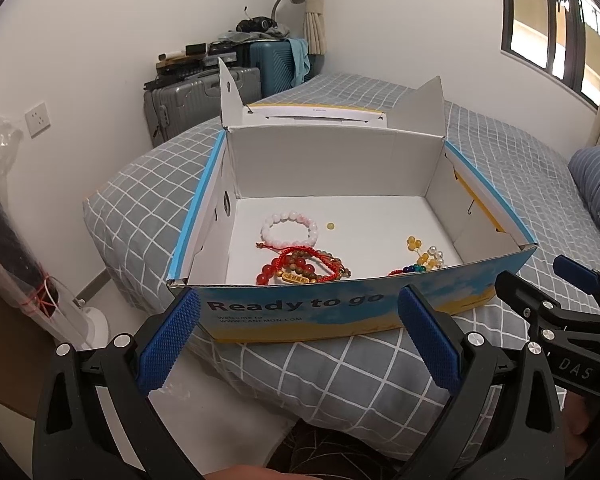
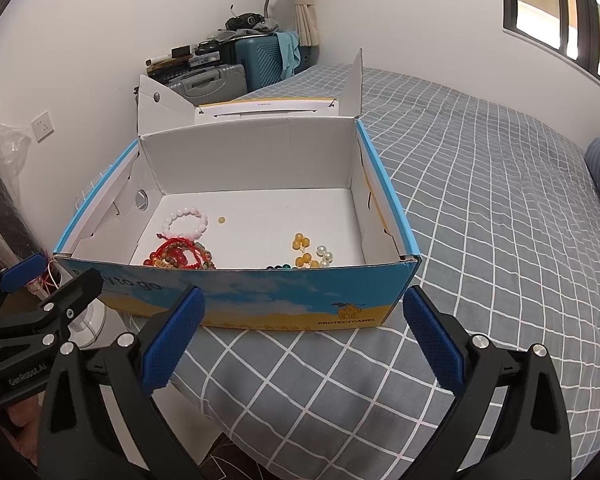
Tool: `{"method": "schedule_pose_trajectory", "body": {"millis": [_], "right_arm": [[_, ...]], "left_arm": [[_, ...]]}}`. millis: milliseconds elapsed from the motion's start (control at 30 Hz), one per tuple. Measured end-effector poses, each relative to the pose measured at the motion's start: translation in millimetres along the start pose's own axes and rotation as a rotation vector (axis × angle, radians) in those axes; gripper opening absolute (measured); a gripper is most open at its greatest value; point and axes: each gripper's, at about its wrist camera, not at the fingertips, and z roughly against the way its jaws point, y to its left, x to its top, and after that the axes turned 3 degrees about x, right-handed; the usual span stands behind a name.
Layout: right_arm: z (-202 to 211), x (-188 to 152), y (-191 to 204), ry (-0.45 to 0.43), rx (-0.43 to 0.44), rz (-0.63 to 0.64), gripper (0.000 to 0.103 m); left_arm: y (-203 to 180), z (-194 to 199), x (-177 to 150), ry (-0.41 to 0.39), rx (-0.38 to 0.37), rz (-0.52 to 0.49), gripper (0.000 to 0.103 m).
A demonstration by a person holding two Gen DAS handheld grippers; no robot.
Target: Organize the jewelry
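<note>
An open blue and yellow cardboard box (image 1: 340, 308) (image 2: 260, 304) sits on the bed's near corner. Inside lie a pale pink bead bracelet (image 1: 289, 229) (image 2: 185, 220), a tangle of red cord and brown bead bracelets (image 1: 304, 266) (image 2: 178, 256), a single yellow bead (image 1: 330, 225) (image 2: 221, 220), and a strand of yellow, white and coloured beads (image 1: 424, 256) (image 2: 312, 254). My left gripper (image 1: 300, 300) is open and empty in front of the box. My right gripper (image 2: 304, 300) is open and empty too, beside it; each shows in the other's view (image 1: 572, 304) (image 2: 40, 292).
The bed (image 2: 480, 200) has a grey checked cover, with a blue striped pillow (image 1: 596, 184) at right. Suitcases (image 1: 204, 96) with clutter stand by the far wall. A white fan base (image 1: 92, 320) and a plastic-wrapped pole (image 1: 12, 240) stand at left.
</note>
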Motion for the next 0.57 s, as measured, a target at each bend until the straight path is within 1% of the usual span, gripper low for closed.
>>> {"method": "schedule_pose_trajectory", "body": {"millis": [200, 300, 400, 567], "right_arm": [[0.0, 0.0, -0.3, 0.000, -0.001, -0.002, 0.095], [-0.1, -0.3, -0.4, -0.002, -0.003, -0.005, 0.095], [-0.1, -0.4, -0.5, -0.001, -0.003, -0.006, 0.095], [0.3, -1.2, -0.9, -0.002, -0.003, -0.010, 0.095]], "left_arm": [[1.5, 0.0, 0.4, 0.006, -0.006, 0.002, 0.097], [-0.2, -0.2, -0.6, 0.005, 0.010, -0.004, 0.097], [-0.6, -0.4, -0.6, 0.009, 0.004, 0.002, 0.097], [1.1, -1.4, -1.6, 0.013, 0.019, 0.009, 0.097]]}}
